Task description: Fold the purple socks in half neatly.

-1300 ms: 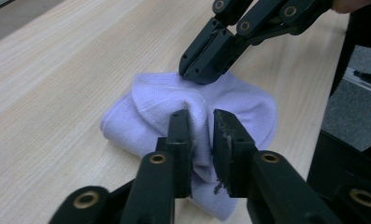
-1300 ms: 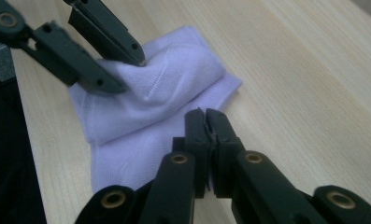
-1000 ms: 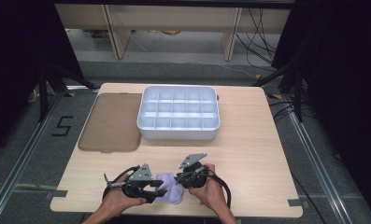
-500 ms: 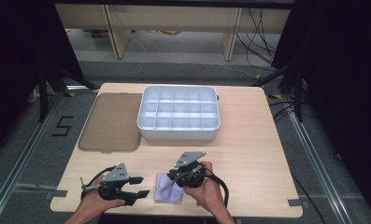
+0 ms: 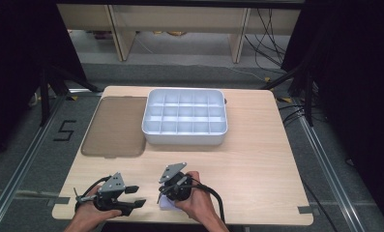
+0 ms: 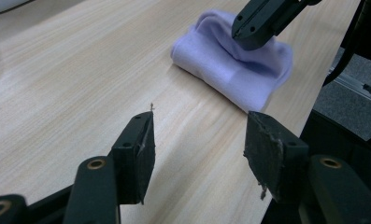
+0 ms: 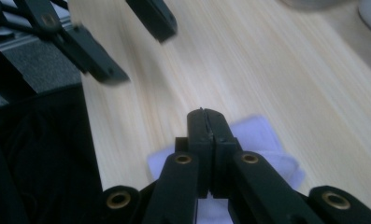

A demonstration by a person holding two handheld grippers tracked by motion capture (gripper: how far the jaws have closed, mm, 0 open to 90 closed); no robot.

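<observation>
A folded lilac cloth [image 6: 230,70] lies near the table's front edge, and in the high view only a corner of the cloth [image 5: 166,204] peeks out under my right hand. My right gripper [image 7: 206,122] hovers just over it. Its jaws have just been closing and now meet pad to pad with no cloth between them. In the left gripper view the right gripper's tip [image 6: 248,32] sits at the cloth's top fold. My left gripper [image 6: 199,144] stands to the cloth's left, apart from it. Its jaws have just been opening and hold nothing; the high view shows the left gripper [image 5: 135,196] low over bare wood.
A white compartment tray [image 5: 184,140] stands at the table's back centre. A flat brown lid [image 5: 114,125] lies to its left. The table's front edge [image 5: 180,223] runs just behind both hands, with black floor and cables beyond.
My left gripper has drawn away to the left of the cloth and spread its jaws. The right gripper has shifted over the cloth and closed, hiding most of it in the high view.
</observation>
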